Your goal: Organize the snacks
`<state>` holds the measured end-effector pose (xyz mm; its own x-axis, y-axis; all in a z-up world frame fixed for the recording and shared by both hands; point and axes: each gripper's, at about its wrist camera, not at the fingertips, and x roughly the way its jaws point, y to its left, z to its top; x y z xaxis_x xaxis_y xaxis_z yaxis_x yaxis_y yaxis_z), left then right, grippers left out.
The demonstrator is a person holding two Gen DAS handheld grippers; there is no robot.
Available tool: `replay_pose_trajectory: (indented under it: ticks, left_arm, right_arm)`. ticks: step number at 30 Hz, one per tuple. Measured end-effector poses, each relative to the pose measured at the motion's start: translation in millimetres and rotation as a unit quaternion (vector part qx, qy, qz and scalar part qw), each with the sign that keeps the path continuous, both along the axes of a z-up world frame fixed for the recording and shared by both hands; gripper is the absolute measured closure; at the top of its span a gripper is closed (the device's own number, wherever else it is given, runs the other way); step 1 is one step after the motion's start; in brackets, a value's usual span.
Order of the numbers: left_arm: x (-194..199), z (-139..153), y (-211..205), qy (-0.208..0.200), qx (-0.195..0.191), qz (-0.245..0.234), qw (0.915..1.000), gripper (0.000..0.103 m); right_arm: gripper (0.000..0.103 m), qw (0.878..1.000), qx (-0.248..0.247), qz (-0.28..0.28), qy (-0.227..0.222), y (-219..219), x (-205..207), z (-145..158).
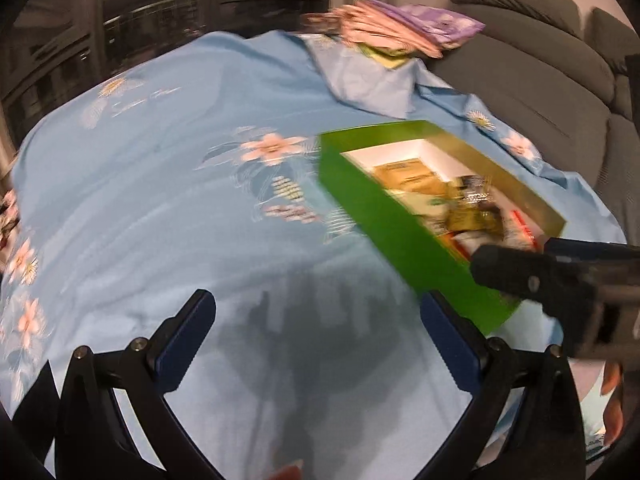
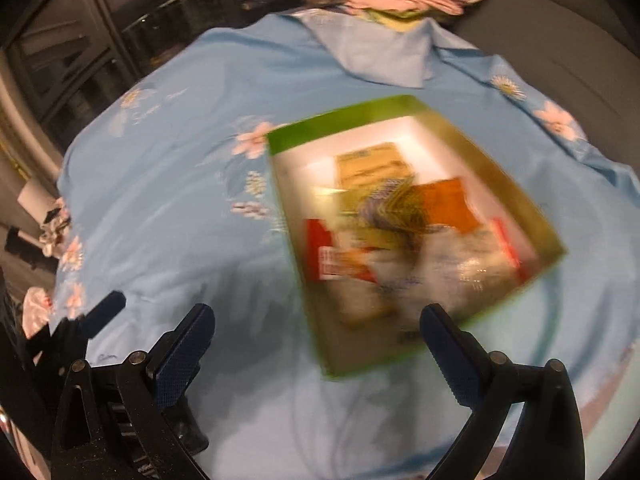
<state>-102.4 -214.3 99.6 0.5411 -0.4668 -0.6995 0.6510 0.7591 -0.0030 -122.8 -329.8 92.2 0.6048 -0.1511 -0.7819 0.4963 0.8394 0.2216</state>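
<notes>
Snacks (image 2: 384,216) are already heaped inside the green box (image 2: 288,136), which sits right of centre in both views on the blue floral cloth (image 1: 160,200). Packets in yellow, orange and red are jumbled together in there, though blur hides what any label says. Gathering them in one open-topped box looks like the whole point: loose packets go in, the cloth stays tidy.

And the left claw (image 1: 316,340) sits low at the bottom of its frame, its jaws spread wide with nothing between them, only shadowed cloth showing in the gap. Over to the right claw (image 2: 316,344), likewise released and empty, its right finger overlapping the near corner of the box in the picture; whether it touches the cardboard I cannot tell. From the left wrist view that same right claw (image 1: 520,276) pokes in from the right edge, over the near end of the box. My read is that a packet has been delivered, or the box is about to be handled, with the left unit held clear so as not to crowd it.

The surface is soft, wrinkled fabric with pink flowers and daisies, draped and bunched toward the top. Folded pink and purple cloths (image 1: 400,28) lie stacked at upper centre. A grey sofa (image 1: 540,60) fills the upper right, dark windows (image 1: 140,20) the upper left.
</notes>
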Motion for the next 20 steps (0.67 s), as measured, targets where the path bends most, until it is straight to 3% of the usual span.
replay_pose_trajectory:
  ticks: [5, 10, 20]
  left_arm:
    - [-9, 1, -49, 0.037, -0.006, -0.041, 0.9984, 0.000]
    - [-25, 6, -82, 0.014, 0.009, -0.067, 0.9976, 0.000]
    - [-35, -3, -94, 0.016, 0.017, -0.068, 0.9974, 0.000]
  right_arm:
    - [0.001, 0.999, 0.003, -0.041, 0.019, -35, -30, 3]
    - [0.001, 0.998, 0.016, -0.062, 0.006, -55, -49, 3]
    - [0.001, 0.997, 0.035, -0.073, 0.018, -77, -57, -13]
